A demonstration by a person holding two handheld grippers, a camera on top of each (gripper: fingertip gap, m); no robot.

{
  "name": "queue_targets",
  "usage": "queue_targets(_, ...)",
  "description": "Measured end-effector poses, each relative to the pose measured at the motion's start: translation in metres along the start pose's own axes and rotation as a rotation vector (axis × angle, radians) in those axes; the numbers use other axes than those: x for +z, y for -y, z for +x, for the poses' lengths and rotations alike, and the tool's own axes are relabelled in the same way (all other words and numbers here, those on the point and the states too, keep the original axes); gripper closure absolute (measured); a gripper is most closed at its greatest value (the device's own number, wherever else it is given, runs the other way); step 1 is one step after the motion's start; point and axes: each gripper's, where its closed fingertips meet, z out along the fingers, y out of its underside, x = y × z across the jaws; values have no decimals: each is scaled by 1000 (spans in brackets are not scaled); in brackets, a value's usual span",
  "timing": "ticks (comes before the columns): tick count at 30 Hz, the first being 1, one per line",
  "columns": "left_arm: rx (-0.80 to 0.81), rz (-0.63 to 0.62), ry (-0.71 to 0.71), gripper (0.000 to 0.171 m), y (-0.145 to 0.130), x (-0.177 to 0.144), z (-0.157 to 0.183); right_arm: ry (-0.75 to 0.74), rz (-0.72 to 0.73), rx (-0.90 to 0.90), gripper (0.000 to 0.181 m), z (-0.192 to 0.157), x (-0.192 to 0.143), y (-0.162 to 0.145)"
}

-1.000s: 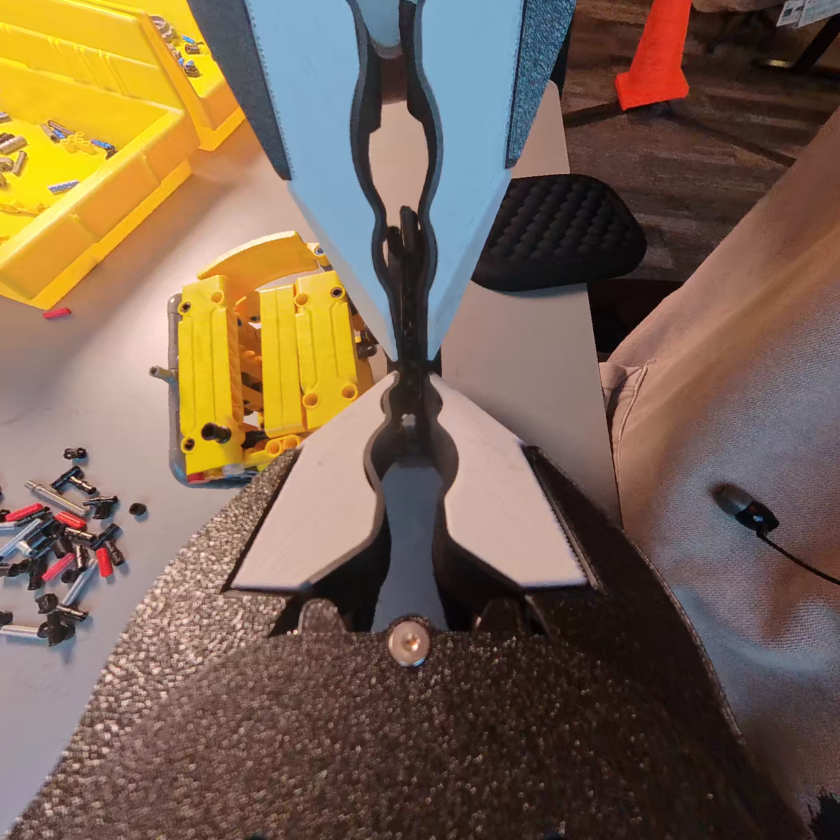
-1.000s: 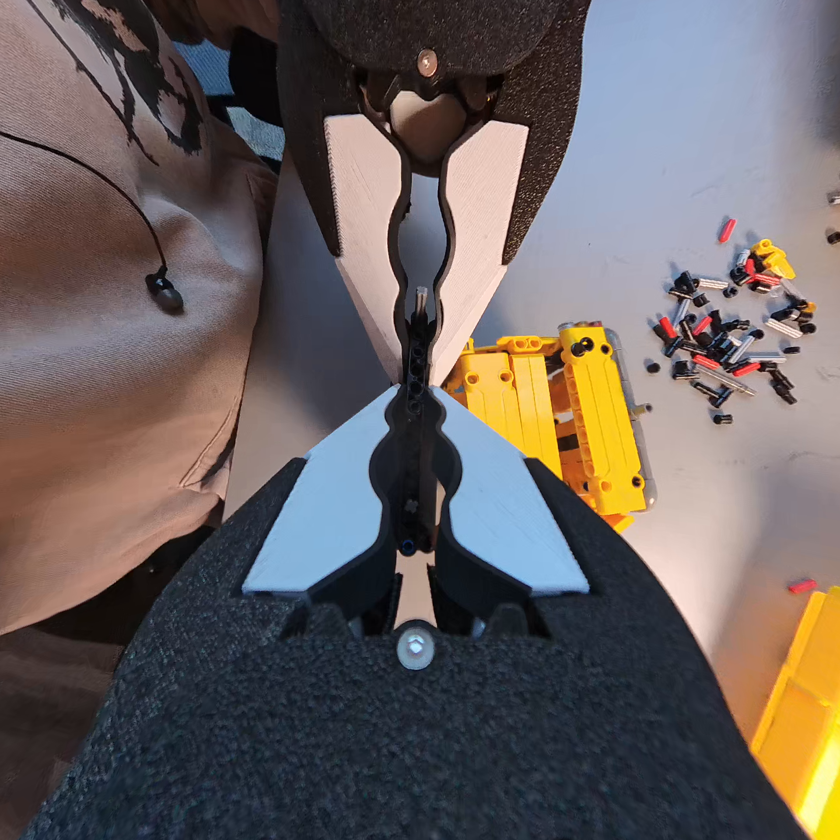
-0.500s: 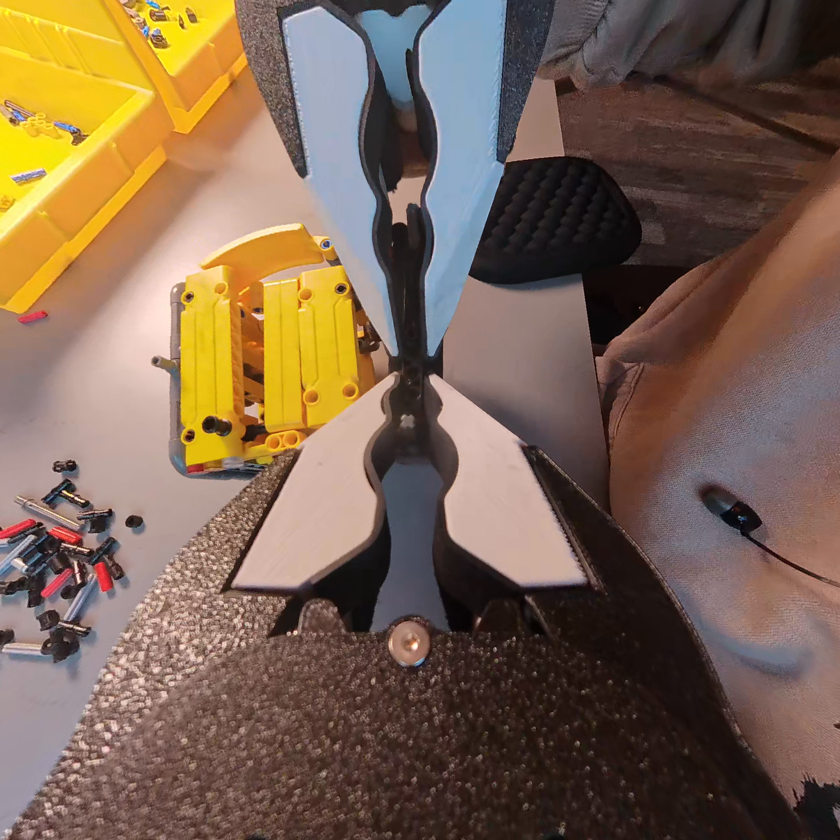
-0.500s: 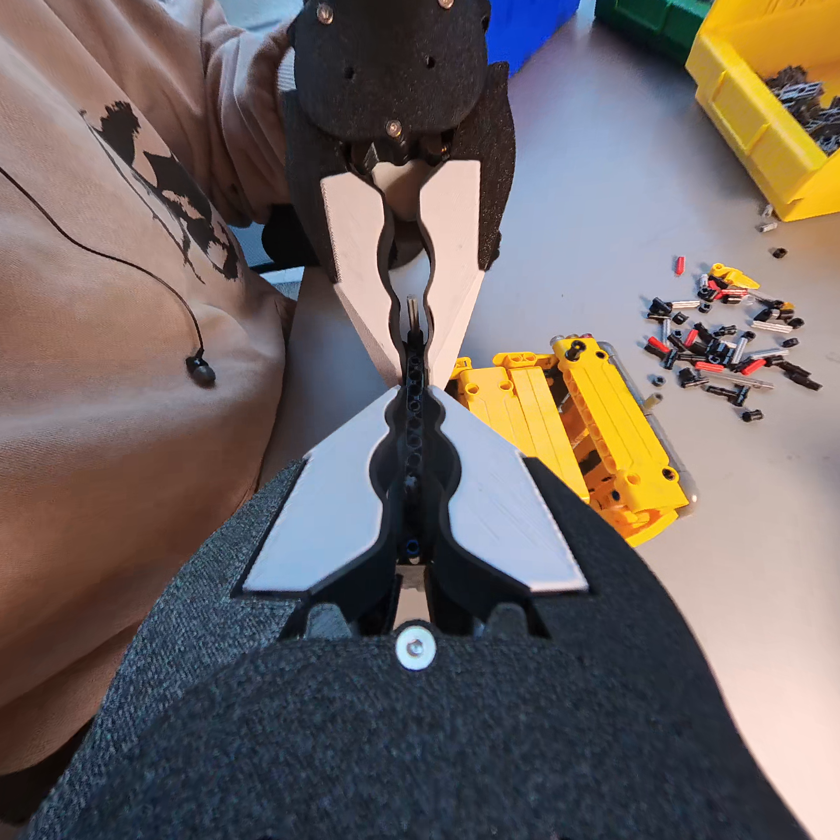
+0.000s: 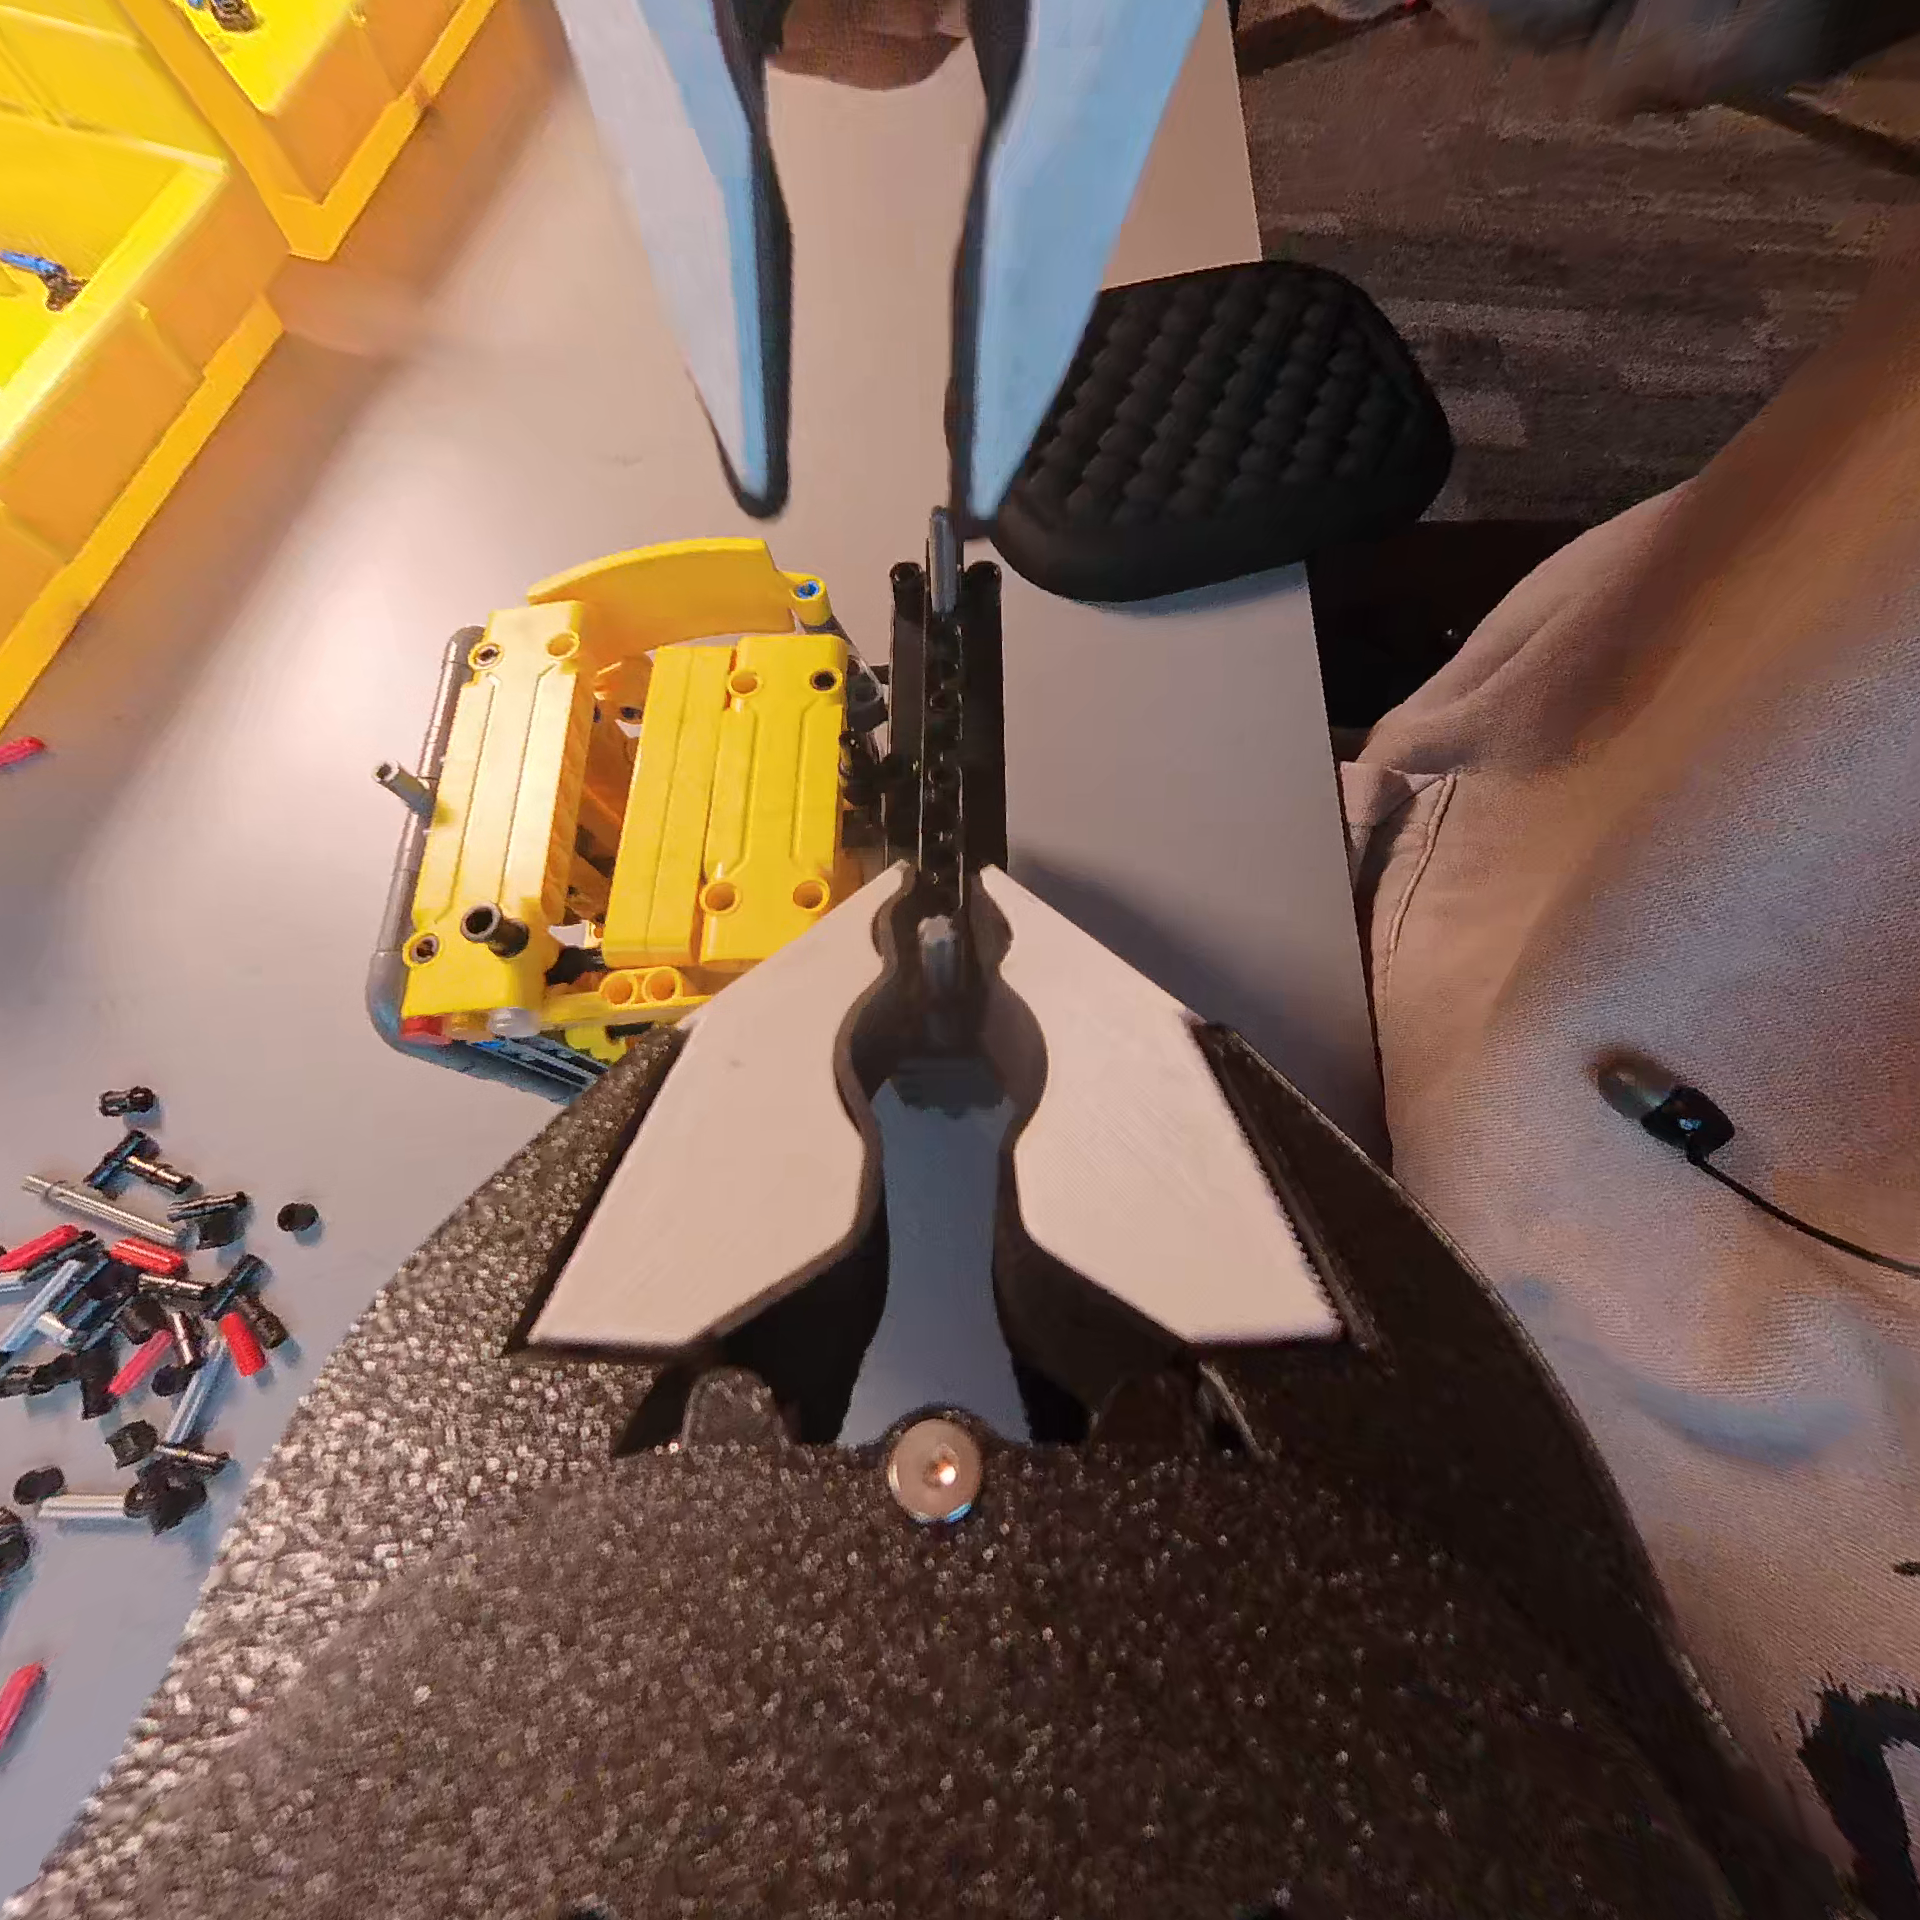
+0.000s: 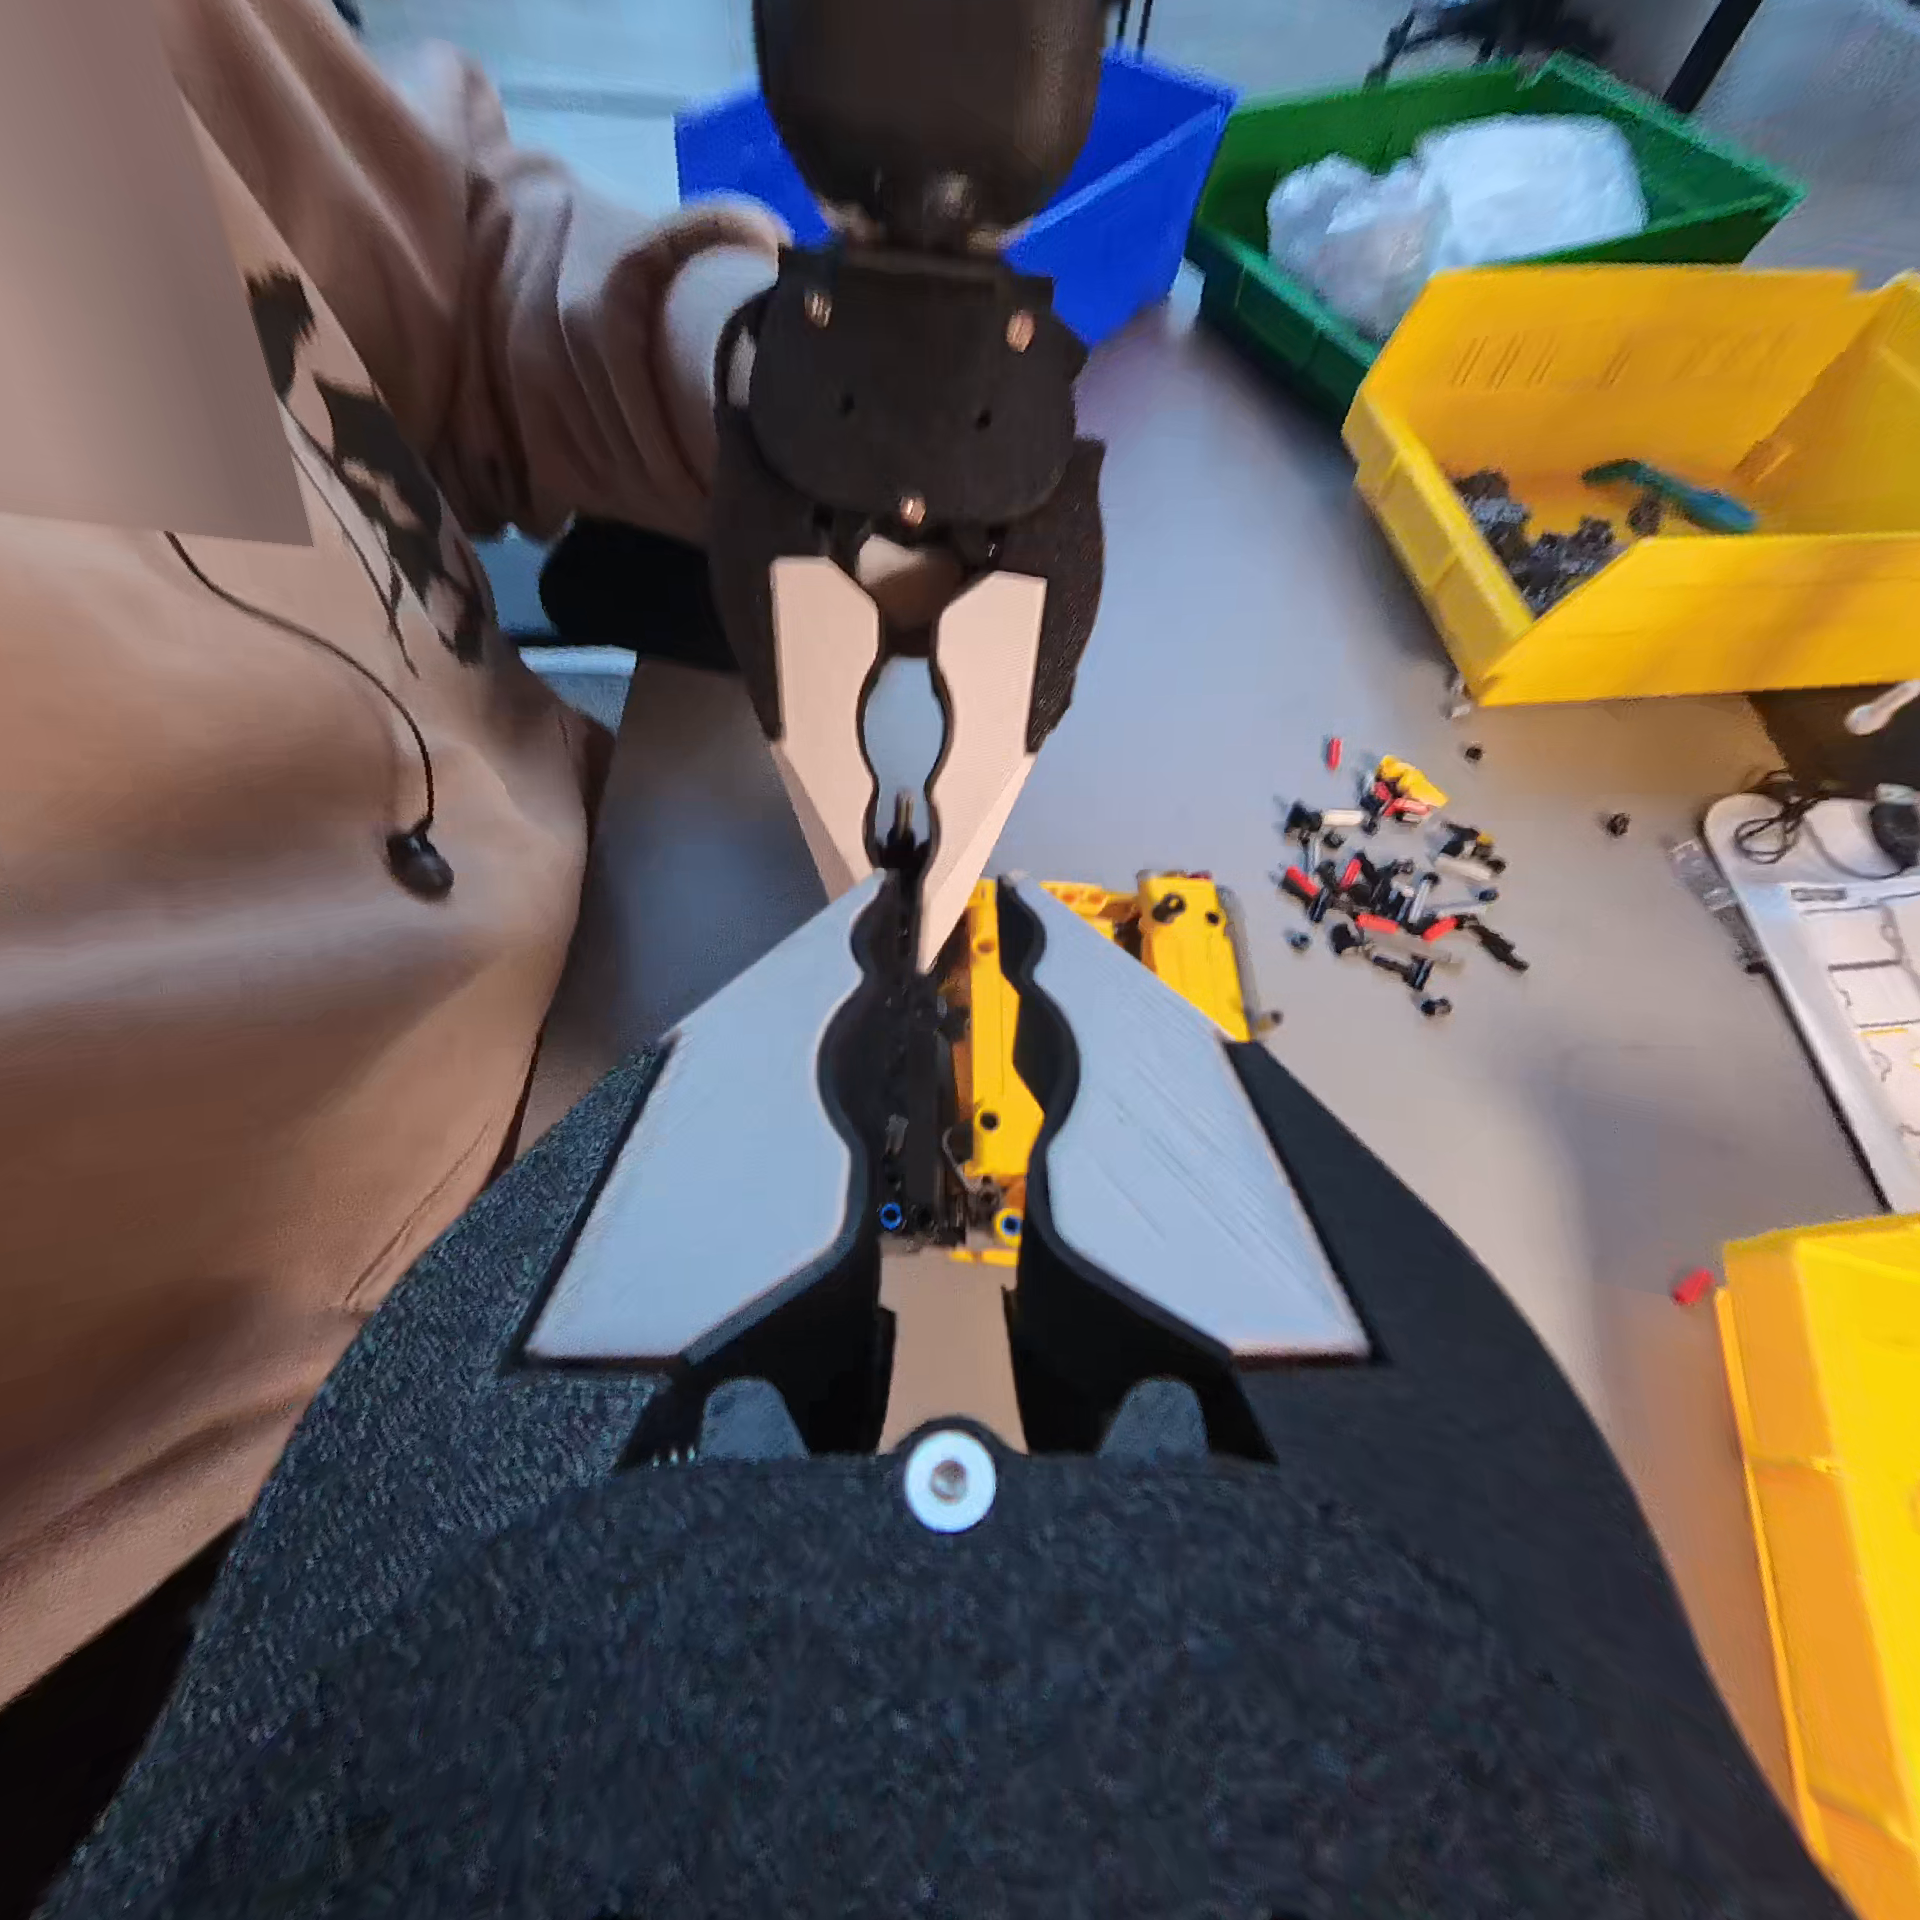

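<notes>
Workshop or lab assembly bench: grey table (image 6: 1299,582), loose pins (image 6: 1382,894) right of a yellow brick model (image 6: 1184,935), parts bins (image 6: 1621,468) behind it, carpet floor (image 5: 1558,208).

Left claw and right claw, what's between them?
A black beam assembly with a grey axle, seen in the left wrist view: the left claw is shut on its near end, the open right claw is beyond its tip.
</notes>
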Motion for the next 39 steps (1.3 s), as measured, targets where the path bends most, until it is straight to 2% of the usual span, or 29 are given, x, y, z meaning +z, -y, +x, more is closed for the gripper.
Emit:
queue_targets(2,-3,9,-11,143,1,-1,3,20,-83,-9,156,-6,4,-12)
queue_targets(7,0,139,62,124,6,-13,-2,45,-122,52,153,-4,-2,-26)
queue_targets(10,-18,204,67,126,1,-18,-1,35,-184,-1,156,-4,-7,-30)
queue_targets(12,-3,230,91,134,-2,-21,-2,33,-193,-10,162,-2,-9,-24)
queue_targets(17,52,237,134,147,-6,-21,-2,72,-286,-25,165,-4,0,-23)
queue_targets(21,104,229,160,147,-6,-19,-3,141,-402,-44,165,-15,16,-34)
queue_targets(26,87,255,140,147,-5,-19,-2,165,-531,-90,167,-17,32,-50)
queue_targets(30,74,281,131,147,-4,-18,-2,176,-553,-113,174,-17,42,-51)
queue_targets(35,32,317,115,147,-4,-19,-2,184,-538,-117,176,-17,48,-49)
queue_targets(39,-10,283,112,146,-6,-20,-1,173,-473,-83,178,-16,49,-44)
